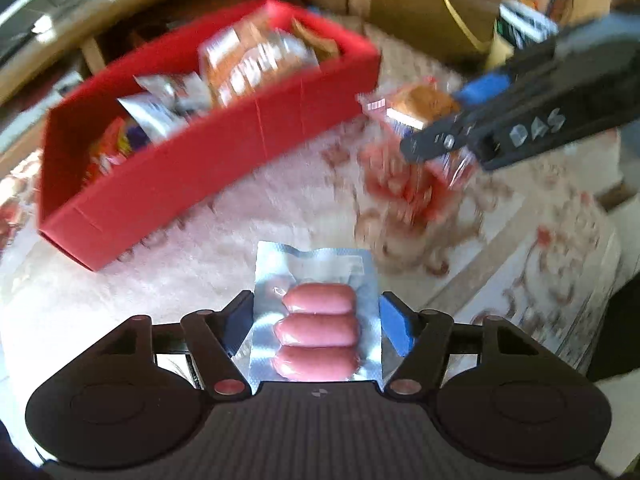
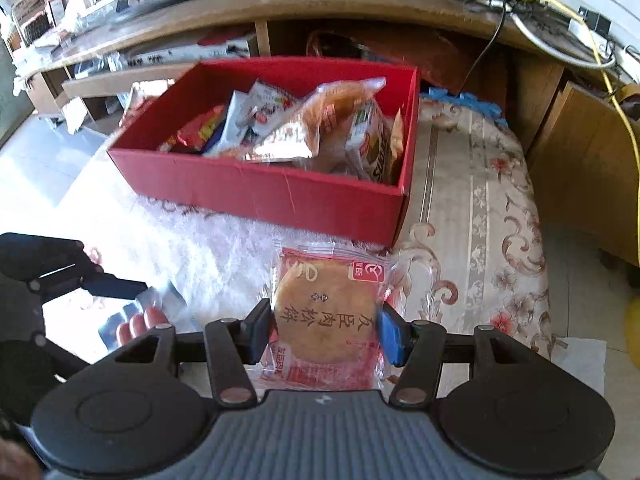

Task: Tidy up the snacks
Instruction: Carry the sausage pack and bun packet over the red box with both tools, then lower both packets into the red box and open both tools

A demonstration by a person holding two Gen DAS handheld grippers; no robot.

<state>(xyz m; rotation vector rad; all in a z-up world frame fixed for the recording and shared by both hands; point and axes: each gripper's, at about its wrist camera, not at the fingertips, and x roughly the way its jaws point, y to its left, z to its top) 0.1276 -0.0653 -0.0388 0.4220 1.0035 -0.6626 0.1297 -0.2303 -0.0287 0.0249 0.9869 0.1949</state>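
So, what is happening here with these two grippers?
A person sorts snacks into the red cardboard box, which already holds several packets. The left gripper grips a silver vacuum pack of three pink sausages. The right gripper grips a round pastry in a clear red wrapper. Both snacks are outside the box.

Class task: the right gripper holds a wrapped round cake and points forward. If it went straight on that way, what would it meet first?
Probably the near wall of the red box, which stands directly ahead of the right gripper and its cake packet; depth is unclear, so it might pass over the rim.
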